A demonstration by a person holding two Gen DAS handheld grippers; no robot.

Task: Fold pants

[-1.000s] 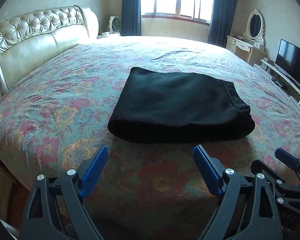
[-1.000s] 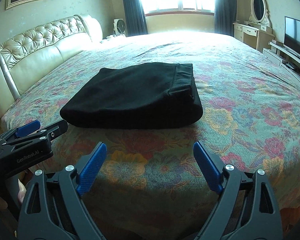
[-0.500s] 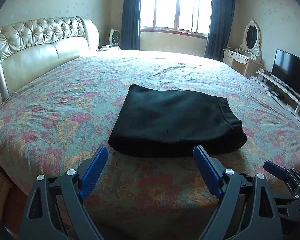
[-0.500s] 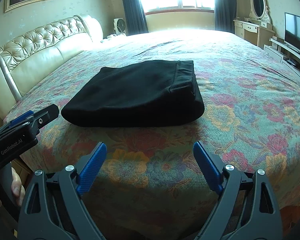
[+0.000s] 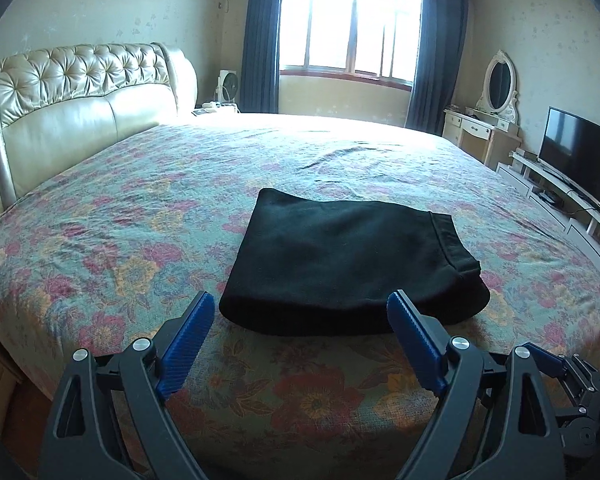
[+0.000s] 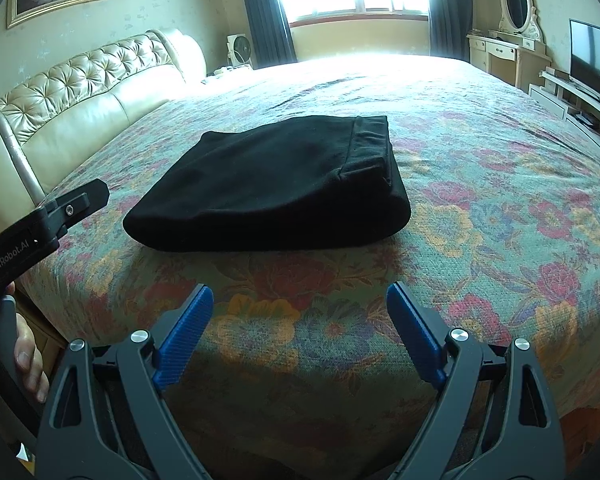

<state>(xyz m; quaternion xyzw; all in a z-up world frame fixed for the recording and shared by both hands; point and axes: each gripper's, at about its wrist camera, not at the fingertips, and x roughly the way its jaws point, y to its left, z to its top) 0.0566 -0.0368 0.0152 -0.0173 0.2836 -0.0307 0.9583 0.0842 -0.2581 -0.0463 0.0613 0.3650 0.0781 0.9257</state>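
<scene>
Black pants (image 5: 348, 264) lie folded into a compact rectangle on the floral bedspread (image 5: 132, 248), waistband on the right side. They also show in the right wrist view (image 6: 272, 184). My left gripper (image 5: 300, 312) is open and empty, held just in front of the pants' near edge. My right gripper (image 6: 300, 300) is open and empty, held back from the pants over the near part of the bedspread (image 6: 500, 216). The left gripper's body (image 6: 40, 232) shows at the left of the right wrist view.
A tufted cream headboard (image 5: 80, 104) runs along the left. A dresser with oval mirror (image 5: 496, 120) and a TV on a low stand (image 5: 576, 160) stand at the right. A window with dark curtains (image 5: 348, 32) is at the back.
Both grippers have pulled back and tilted up from the bed, so more of the room shows. The folded pants have not moved. Both grippers stay open.
</scene>
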